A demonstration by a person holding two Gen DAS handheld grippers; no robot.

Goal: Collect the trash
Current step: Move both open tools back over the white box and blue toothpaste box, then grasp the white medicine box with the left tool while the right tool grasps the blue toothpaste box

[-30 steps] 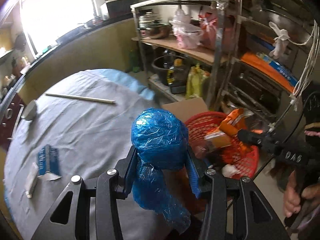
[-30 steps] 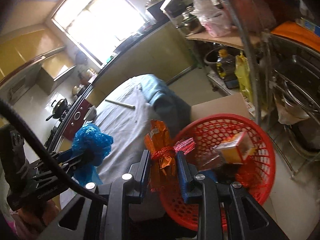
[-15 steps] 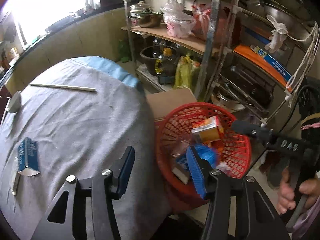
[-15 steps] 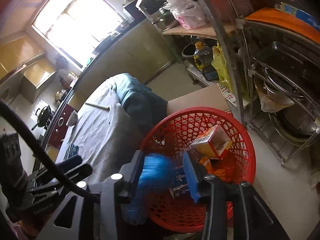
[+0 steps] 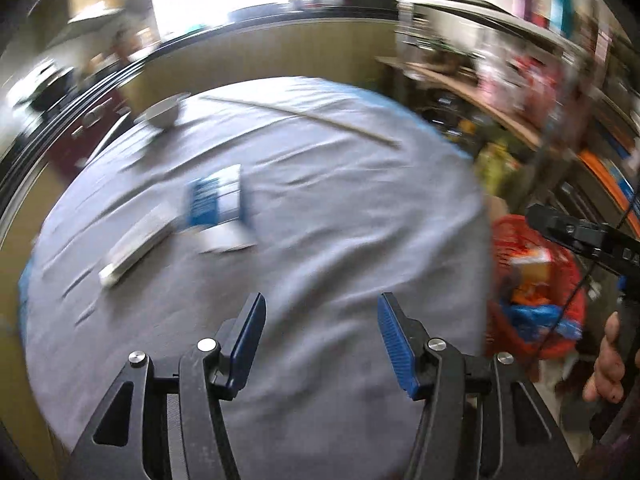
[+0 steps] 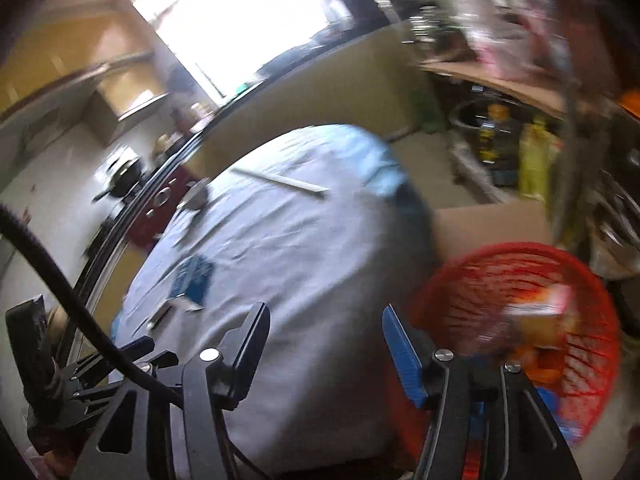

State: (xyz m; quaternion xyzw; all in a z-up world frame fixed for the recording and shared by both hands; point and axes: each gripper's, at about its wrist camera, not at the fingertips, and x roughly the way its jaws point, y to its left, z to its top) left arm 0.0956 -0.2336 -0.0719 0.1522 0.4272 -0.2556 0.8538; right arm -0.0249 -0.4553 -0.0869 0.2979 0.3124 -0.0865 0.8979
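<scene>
Grey cloth covers the round table (image 5: pixel 320 240) ahead of me, with the red basket (image 6: pixel 520 320) off its right edge already holding a blue bag (image 5: pixel 532 316) and an orange packet (image 5: pixel 532 272). Both my left gripper (image 5: pixel 320 340) and right gripper (image 6: pixel 324 344) are empty, the right's jaws opening. I judge the blue-and-white carton (image 5: pixel 216 200), pale strip (image 5: pixel 136 240) and long stick (image 5: pixel 300 116) remain.

No readable text anywhere, motion blur over both views, print on the blue carton (image 5: pixel 216 200) on the table smeared past reading, white marks on the black handle (image 5: pixel 592 236) at right illegible.
</scene>
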